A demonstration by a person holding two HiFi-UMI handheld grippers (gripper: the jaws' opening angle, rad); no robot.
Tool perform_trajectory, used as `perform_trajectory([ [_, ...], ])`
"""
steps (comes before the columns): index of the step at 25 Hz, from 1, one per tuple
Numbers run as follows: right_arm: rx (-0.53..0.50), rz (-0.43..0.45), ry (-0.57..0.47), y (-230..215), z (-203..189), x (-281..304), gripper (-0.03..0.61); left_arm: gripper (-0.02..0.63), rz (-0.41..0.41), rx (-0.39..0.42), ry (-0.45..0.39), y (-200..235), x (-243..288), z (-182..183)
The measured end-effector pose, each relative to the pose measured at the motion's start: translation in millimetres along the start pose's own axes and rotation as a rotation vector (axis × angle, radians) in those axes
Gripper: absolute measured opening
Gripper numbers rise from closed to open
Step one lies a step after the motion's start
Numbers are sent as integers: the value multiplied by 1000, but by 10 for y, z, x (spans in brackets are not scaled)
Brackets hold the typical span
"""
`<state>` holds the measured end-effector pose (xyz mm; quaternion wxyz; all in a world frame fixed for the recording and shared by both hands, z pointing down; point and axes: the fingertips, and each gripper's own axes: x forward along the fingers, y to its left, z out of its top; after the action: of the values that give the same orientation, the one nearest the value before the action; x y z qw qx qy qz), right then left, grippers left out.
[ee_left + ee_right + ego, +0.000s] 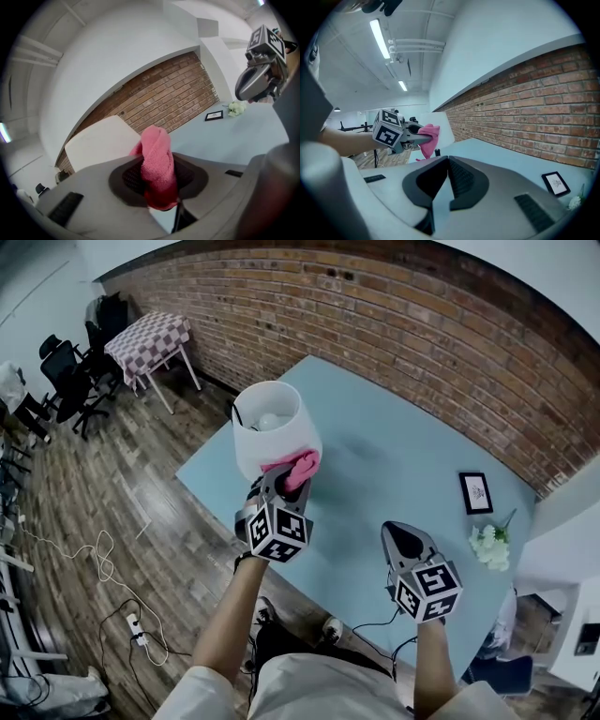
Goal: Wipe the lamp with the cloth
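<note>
The left gripper [284, 482] clamps the pink cloth [302, 468], which appears to touch the lower edge of the shade. The upright lamp [272, 427] stands directly ahead of it on the table [403, 456]. The right gripper [403, 532], jaws together on nothing, hangs farther off, to the lamp's right.

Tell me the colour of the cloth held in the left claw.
Pink; the cloth shows best in the left gripper view.
</note>
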<state>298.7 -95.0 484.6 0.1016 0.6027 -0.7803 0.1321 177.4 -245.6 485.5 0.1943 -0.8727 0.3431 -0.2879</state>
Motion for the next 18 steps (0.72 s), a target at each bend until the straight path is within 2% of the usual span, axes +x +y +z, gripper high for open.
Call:
perform_trajectory([
  [4, -1, 3, 11, -29, -38, 20, 25, 138, -40, -23, 46, -183, 98, -116],
  [8, -15, 18, 15, -33, -9, 70, 25, 138, -137, -151, 70, -413, 141, -253],
  [12, -117, 56, -13, -15, 317, 214, 25, 138, -186, -301, -46, -430, -76, -149],
  [18, -389, 81, -101, 55, 1329, 548, 26, 138, -152, -351, -155, -67, -629, 75],
])
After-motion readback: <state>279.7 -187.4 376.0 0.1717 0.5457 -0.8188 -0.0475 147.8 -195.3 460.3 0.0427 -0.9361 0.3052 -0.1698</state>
